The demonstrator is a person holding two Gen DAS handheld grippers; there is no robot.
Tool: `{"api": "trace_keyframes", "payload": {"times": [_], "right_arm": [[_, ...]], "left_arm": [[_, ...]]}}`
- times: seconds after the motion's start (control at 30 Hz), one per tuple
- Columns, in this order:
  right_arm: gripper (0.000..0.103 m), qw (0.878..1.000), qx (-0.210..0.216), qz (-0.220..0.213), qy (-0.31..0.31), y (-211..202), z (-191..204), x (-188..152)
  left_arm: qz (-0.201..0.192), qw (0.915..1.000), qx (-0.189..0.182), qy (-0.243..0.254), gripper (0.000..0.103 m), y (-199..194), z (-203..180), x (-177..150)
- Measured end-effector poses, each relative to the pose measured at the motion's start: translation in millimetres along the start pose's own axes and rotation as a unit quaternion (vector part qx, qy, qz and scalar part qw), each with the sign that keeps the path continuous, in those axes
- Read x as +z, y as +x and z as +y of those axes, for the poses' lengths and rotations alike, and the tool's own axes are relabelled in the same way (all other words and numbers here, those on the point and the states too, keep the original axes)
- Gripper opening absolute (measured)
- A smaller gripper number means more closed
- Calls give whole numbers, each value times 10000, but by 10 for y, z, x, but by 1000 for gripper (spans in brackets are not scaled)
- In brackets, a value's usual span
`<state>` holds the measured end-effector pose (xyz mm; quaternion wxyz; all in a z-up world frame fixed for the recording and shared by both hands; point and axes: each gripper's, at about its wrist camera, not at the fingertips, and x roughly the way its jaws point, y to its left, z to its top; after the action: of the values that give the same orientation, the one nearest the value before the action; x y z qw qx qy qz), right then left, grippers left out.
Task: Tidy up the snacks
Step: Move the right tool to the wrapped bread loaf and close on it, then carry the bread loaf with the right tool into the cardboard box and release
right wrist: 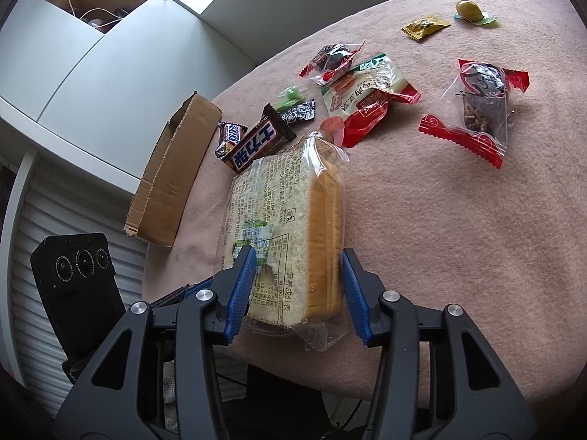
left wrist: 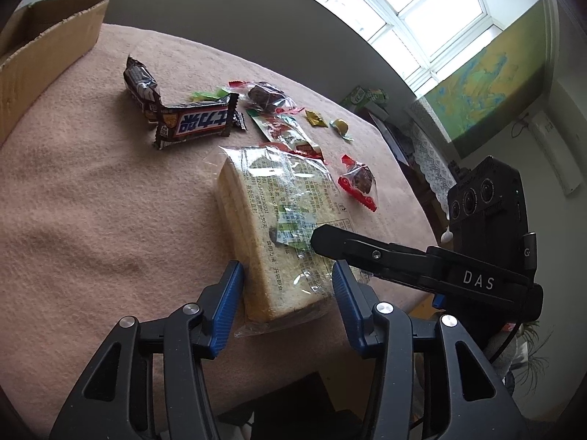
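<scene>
A clear-wrapped pack of sliced bread [left wrist: 279, 220] [right wrist: 290, 227] lies on the pink tablecloth near the front edge. My left gripper [left wrist: 288, 286] straddles its near end, blue pads against both sides. My right gripper [right wrist: 299, 278] clamps the same end from the other angle, one pad on the printed face and one on the crust side. In the left wrist view, one black finger [left wrist: 348, 249] of the right gripper lies across the bread's top. Two Snickers bars [left wrist: 198, 121] [right wrist: 253, 146] lie just beyond the bread.
An open cardboard box [left wrist: 44, 55] [right wrist: 172, 183] stands at the table's left. Two red-trimmed clear snack packs [right wrist: 473, 110] [right wrist: 334, 58], a green and red pouch [right wrist: 363, 99] and small candies [right wrist: 425, 25] lie scattered behind. The table's front edge [right wrist: 440, 385] runs just under the grippers.
</scene>
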<state>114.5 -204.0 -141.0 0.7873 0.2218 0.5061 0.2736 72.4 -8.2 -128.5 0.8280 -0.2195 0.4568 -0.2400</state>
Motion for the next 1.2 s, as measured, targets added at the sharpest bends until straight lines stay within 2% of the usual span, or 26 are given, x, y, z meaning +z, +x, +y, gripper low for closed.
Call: {"api": "trace_keyframes", "payload": {"times": [0.27,0.53,0.93,1.2], "right_arm": [[48,9997,114,-38,-200,-22,261,32],[48,9968,299,-49,-743,119,870,229],[48,9867,622,213,-1484,797,1868,546],[48,9821,688,446,-1694,1251,2205,695]], "left_arm": [[-192,9998,43,18,48,-190,13,20],[-631,9978,185,20,48,-635,142,157],[-1308,9886,695,-267,48,-1361,771,471],[-1450,9832,972,-526,48,-1535,1244,607]]}}
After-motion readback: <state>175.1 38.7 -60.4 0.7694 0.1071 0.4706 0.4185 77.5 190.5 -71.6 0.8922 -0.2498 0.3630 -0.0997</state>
